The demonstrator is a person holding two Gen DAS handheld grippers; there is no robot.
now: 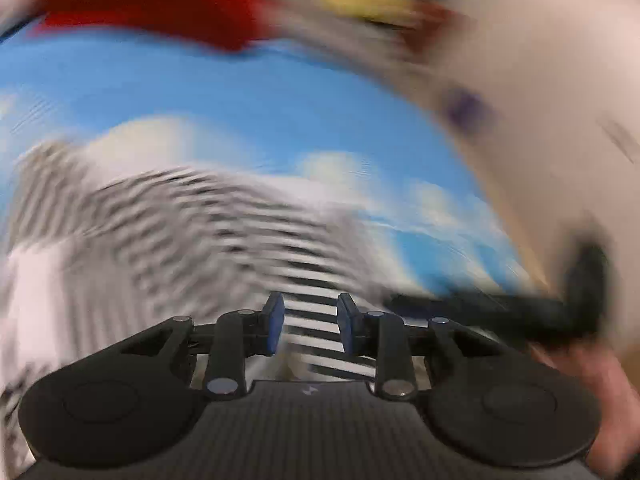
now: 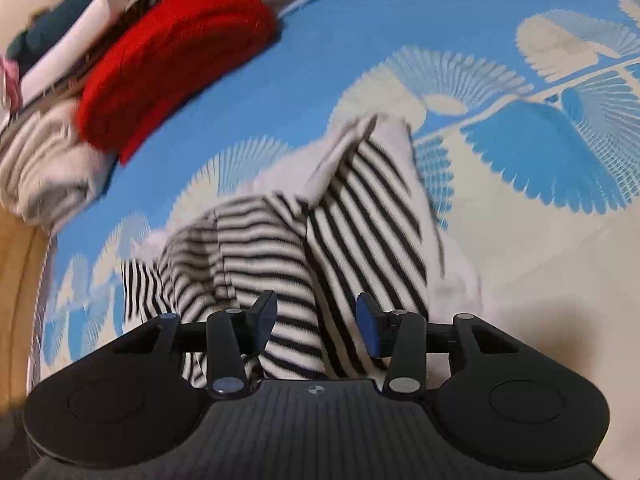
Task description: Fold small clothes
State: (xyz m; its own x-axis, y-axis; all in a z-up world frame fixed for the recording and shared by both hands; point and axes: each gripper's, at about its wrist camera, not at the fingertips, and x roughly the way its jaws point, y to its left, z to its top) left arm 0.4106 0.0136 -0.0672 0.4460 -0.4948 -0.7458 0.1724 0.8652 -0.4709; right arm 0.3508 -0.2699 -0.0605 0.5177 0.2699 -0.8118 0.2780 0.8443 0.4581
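The setting reads as a home, most likely a room where laundry is sorted. The surface is covered with a blue cloth (image 2: 360,32) printed with pale fan-shaped flowers, of the sort used as a bedsheet or household spread. A light wooden edge (image 2: 16,280) runs along its left side in the right wrist view. At the far corner sits a heap of everyday garments: a red knit (image 2: 172,64), a cream piece (image 2: 44,172), a white one (image 2: 80,32) and a dark teal one (image 2: 56,20). A black-and-white striped garment (image 2: 280,248) lies crumpled on the cloth. The left wrist view is heavily blurred, showing only the same blue cloth and a pale wall (image 1: 560,60).
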